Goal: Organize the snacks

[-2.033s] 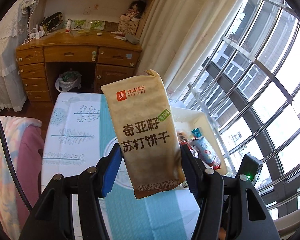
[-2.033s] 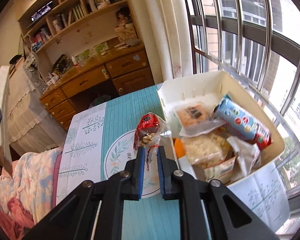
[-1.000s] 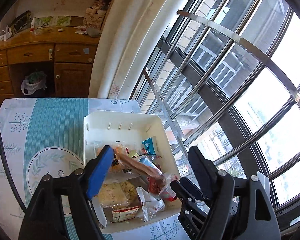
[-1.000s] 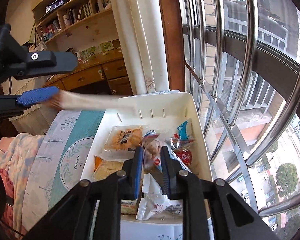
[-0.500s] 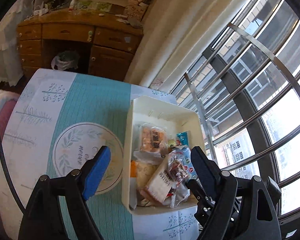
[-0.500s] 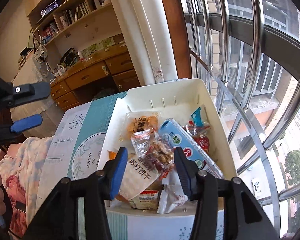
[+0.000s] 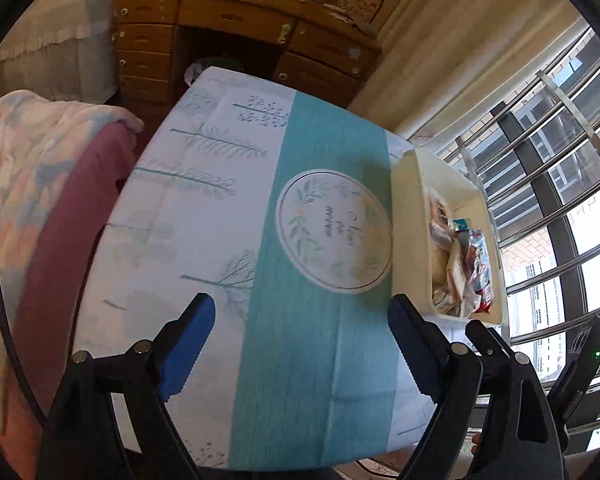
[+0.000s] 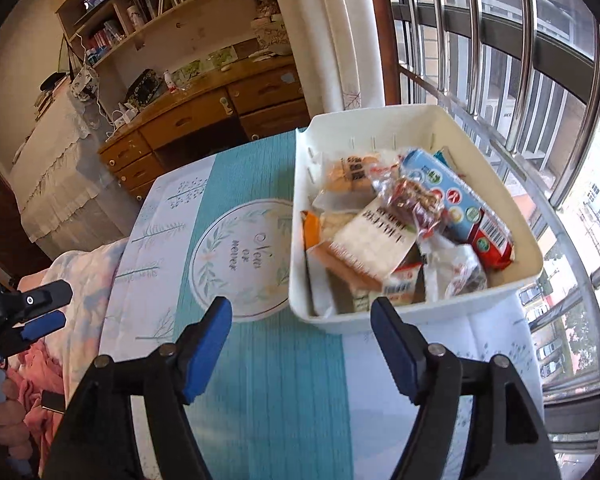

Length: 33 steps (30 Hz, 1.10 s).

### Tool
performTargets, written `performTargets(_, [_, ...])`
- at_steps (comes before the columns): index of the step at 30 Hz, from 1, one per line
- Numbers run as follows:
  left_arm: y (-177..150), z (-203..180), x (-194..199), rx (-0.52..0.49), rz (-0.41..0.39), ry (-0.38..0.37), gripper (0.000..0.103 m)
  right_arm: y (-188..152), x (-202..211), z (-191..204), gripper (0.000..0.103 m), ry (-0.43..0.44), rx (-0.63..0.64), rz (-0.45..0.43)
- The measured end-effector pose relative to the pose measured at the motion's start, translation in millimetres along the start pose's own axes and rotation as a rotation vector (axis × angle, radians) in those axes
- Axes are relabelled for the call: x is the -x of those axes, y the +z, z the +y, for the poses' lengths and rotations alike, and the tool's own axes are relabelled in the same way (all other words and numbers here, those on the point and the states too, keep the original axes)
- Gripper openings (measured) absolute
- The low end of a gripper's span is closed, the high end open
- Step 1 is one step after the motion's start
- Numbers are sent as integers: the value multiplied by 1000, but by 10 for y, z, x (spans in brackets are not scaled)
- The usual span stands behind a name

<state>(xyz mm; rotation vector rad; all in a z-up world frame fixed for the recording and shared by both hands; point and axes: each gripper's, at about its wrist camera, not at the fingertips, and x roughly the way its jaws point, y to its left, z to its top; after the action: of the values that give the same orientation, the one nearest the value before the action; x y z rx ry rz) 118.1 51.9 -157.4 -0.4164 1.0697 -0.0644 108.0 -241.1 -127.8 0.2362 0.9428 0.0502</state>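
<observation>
Both grippers stand empty, jaws just widened: right gripper (image 8: 300,344) nearer, white snack bin (image 8: 300,216) at its 12 o'clock; left gripper (image 7: 302,344) has it at 2 o'clock.

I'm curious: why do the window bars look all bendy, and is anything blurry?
Fisheye lenses curve the window bars in both wrist views; the left view is slightly smeared over the tablecloth; in the right view, the snack bin stays fairly sharp against bright window glare.

A wooden desk (image 8: 204,116) stands beyond the patterned tablecloth (image 7: 204,208), beside pale curtains (image 7: 460,60).
</observation>
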Motion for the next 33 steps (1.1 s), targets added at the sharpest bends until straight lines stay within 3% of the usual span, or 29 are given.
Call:
performTargets(4, [-117,253,334,7,-14,38,93,-178,202,181,84,-5,3,32])
performTargets(8, [-152,215,715,-36,-59,37,102,-233,430,297,89,39,11,79])
performTargets(15, [-155,-403,1271,-147,-130,-9,102,-154,970,529,96,97,97,95])
performTargets(18, [-234,-735,1434,-236,-156,13,102,-124,1185,550,96,134,105,104])
performTargets(24, [-413,-1133,1537,-295,-181,45,102,-126,1425,519,96,114,136,175])
performTargets(33, [-628,-1172,1447,-233,-197,130,102,-279,1526,373,103,35,109,139])
